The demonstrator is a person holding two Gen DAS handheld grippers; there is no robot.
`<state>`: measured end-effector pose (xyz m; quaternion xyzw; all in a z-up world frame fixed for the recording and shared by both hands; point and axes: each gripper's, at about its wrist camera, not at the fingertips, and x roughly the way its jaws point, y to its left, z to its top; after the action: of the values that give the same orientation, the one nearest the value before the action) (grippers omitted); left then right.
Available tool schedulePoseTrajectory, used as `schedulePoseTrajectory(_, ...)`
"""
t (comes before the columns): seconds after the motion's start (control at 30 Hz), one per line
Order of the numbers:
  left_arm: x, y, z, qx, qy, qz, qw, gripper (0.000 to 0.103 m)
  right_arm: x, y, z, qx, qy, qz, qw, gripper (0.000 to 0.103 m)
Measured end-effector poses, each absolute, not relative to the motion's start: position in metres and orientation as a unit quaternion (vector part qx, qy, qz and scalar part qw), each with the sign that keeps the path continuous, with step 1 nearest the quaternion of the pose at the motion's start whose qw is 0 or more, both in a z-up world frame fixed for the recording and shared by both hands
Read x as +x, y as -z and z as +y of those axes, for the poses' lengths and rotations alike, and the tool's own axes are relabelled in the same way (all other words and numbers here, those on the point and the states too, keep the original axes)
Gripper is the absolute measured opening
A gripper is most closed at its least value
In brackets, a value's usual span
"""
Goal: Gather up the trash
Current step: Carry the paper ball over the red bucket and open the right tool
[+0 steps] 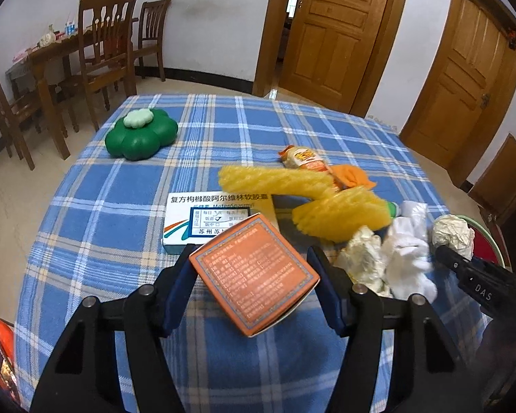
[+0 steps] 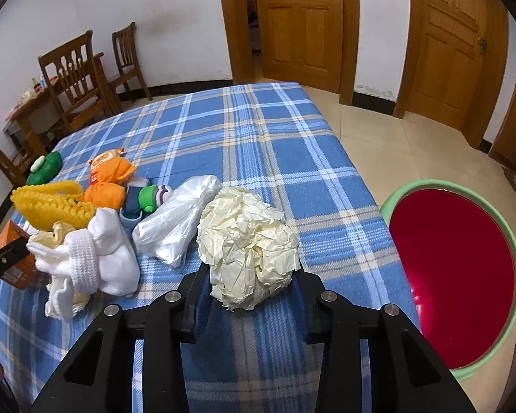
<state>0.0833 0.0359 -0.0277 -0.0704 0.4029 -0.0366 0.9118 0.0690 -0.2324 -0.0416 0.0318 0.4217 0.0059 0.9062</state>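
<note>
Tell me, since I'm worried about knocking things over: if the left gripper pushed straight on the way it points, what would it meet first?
Probably the white medicine box, lying just beyond the orange box that the left gripper holds; depth is hard to judge.

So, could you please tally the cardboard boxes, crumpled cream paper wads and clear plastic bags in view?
Cardboard boxes: 2 (orange box, white box)
Cream paper wads: 2 (large wad, small wad)
Clear plastic bags: 1 (plastic bag)
Total: 5
</note>
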Motion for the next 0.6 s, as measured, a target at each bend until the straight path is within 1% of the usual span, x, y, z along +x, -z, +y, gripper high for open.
schedulePoseTrajectory(0.6, 0.042, -0.017, 0.000, -0.040, 0.083, 0.359, 0.929, 0.065, 0.013, -0.002, -0.230, 0.026, 0.006, 0.360, 0.933, 0.040)
